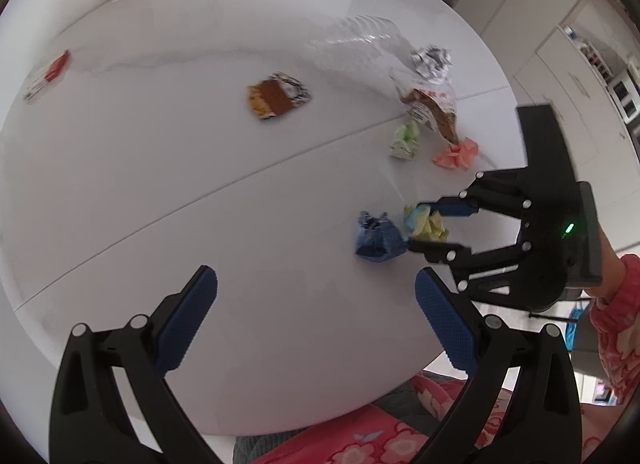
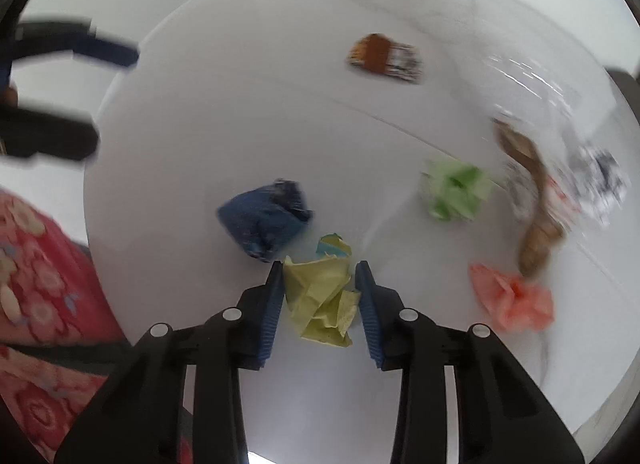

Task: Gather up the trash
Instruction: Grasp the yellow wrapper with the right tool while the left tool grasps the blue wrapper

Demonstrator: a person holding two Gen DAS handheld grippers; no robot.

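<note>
A crumpled yellow paper ball (image 2: 322,300) lies on the round white table (image 2: 224,135) between the fingers of my right gripper (image 2: 319,270); the jaws stand close on both its sides, and the same shows in the left wrist view (image 1: 430,223). A crumpled dark blue paper (image 2: 266,217) lies just left of it, also in the left wrist view (image 1: 378,240). My left gripper (image 1: 316,284) is open and empty above the table's near part, left of the right gripper (image 1: 414,227).
Other trash lies on the table: a green paper ball (image 2: 456,189), a pink paper ball (image 2: 514,296), a brown wrapper (image 2: 534,199), a black-and-white crumple (image 1: 432,61), a brown snack packet (image 1: 278,97), a red-and-white packet (image 1: 48,73) and a clear plastic bottle (image 1: 356,41).
</note>
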